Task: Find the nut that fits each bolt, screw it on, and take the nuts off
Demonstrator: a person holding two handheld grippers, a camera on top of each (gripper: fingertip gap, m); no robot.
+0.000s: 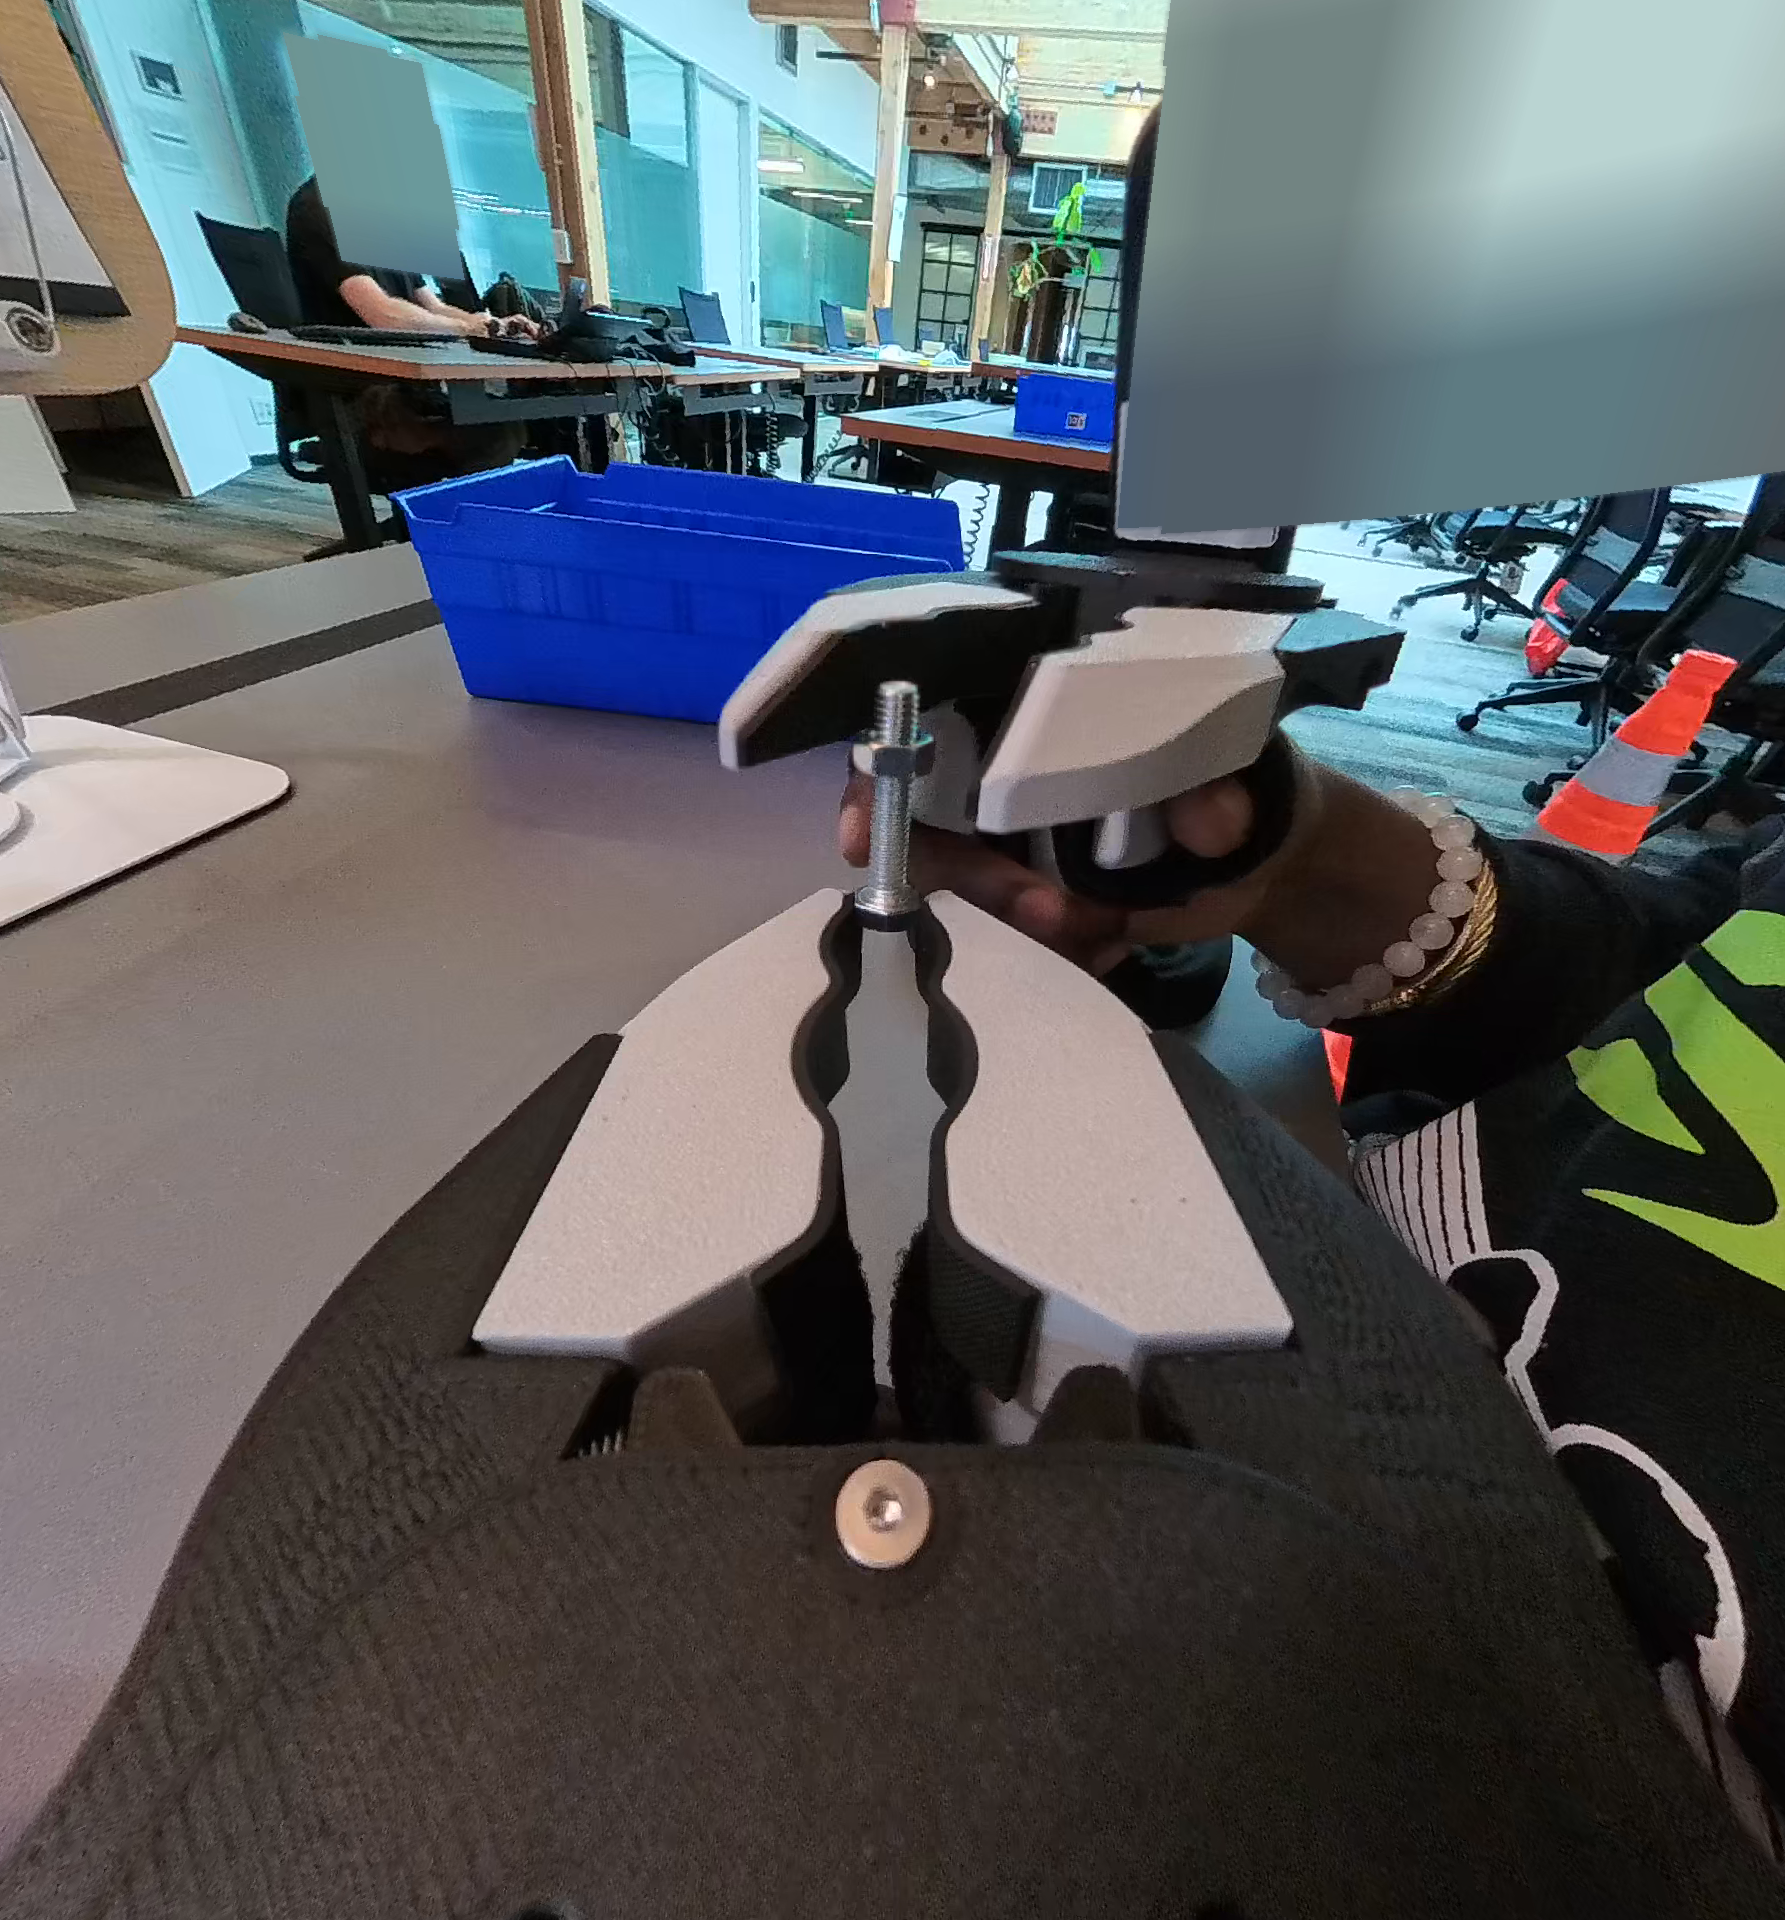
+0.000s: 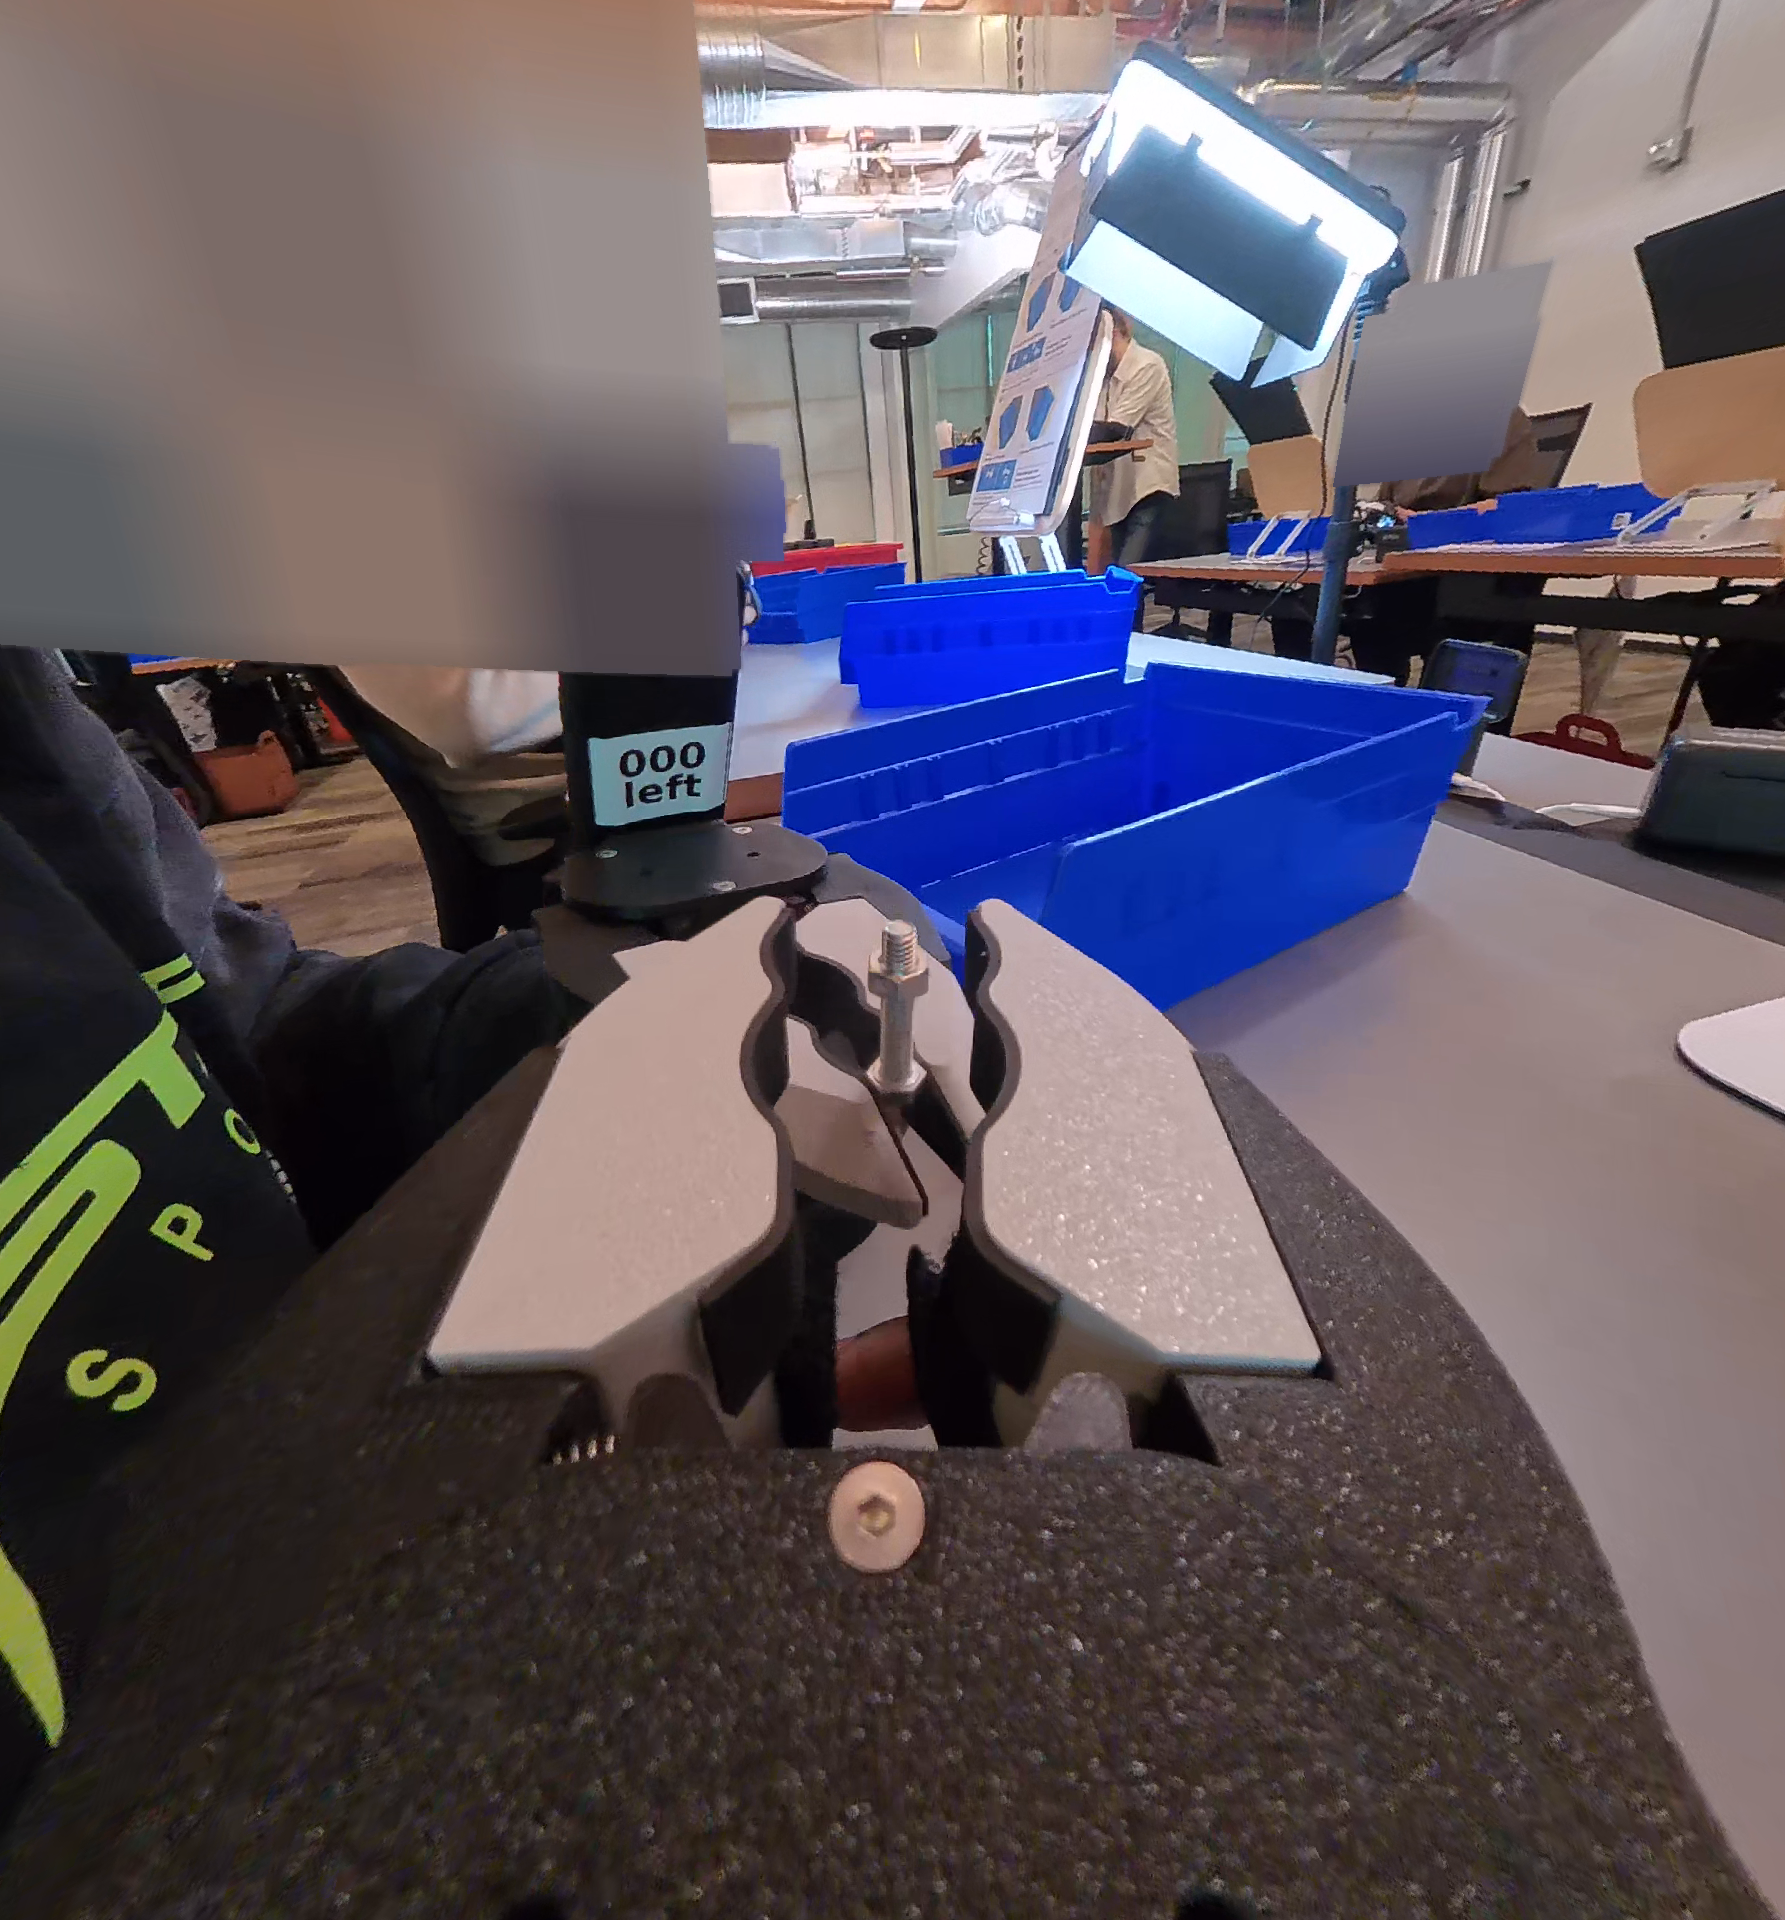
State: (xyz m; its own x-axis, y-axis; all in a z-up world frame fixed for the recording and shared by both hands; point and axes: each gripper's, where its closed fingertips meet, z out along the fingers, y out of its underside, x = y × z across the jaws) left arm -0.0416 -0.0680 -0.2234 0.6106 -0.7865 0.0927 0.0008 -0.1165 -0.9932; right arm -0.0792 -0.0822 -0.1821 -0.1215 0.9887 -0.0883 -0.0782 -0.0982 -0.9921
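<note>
The left tongs (image 1: 886,914) clamp the bolt (image 1: 889,821) upright by its head above the desk (image 1: 348,935). The right tongs (image 2: 880,997) are open around the nut (image 2: 896,977), threaded near the tip; unscrewing likely remains.

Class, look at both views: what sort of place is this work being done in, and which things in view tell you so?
Probably an open-plan office or lab: rows of desks and office chairs, blue parts bins and a studio light panel.
</note>
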